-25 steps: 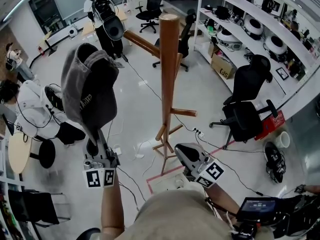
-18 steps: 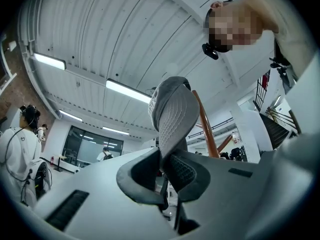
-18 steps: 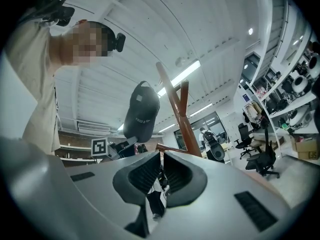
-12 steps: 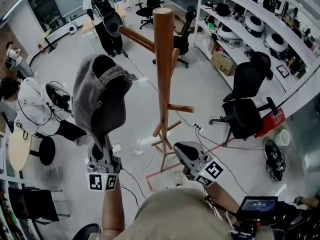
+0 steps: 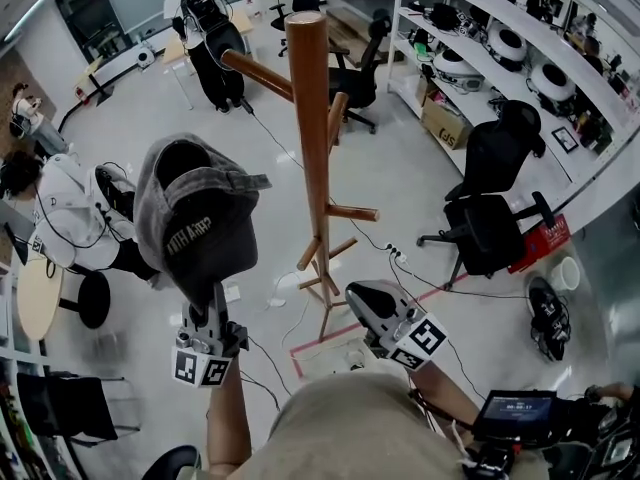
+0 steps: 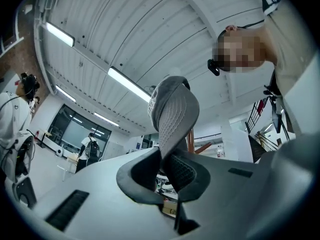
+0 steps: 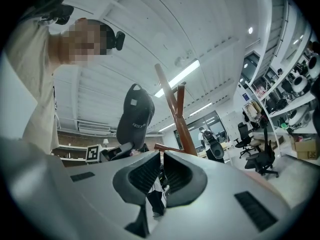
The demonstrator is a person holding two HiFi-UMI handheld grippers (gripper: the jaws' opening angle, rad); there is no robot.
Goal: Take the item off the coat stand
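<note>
A dark grey cap (image 5: 195, 218) hangs free of the wooden coat stand (image 5: 308, 118), to the stand's left. My left gripper (image 5: 205, 293) is shut on the cap's lower edge and holds it up from below. In the left gripper view the cap's fabric (image 6: 172, 114) rises out of the closed left gripper (image 6: 167, 161). My right gripper (image 5: 365, 303) stays low near my body, right of the stand's base, jaws together with nothing between them. The right gripper view shows the right gripper (image 7: 161, 169), the cap (image 7: 134, 116) and the stand (image 7: 175, 114) beyond.
Pegs stick out from the stand's post. Black office chairs (image 5: 490, 218) stand to the right, below long shelves (image 5: 520, 48) of gear. One person sits at the left (image 5: 60, 218), another stands at the back (image 5: 205, 38). Cables and red floor tape (image 5: 330, 348) lie by the stand's feet.
The left gripper has come down with the cap and rolled a little, so the cap now sits lower and its print faces the head view. The right gripper has stayed put.
</note>
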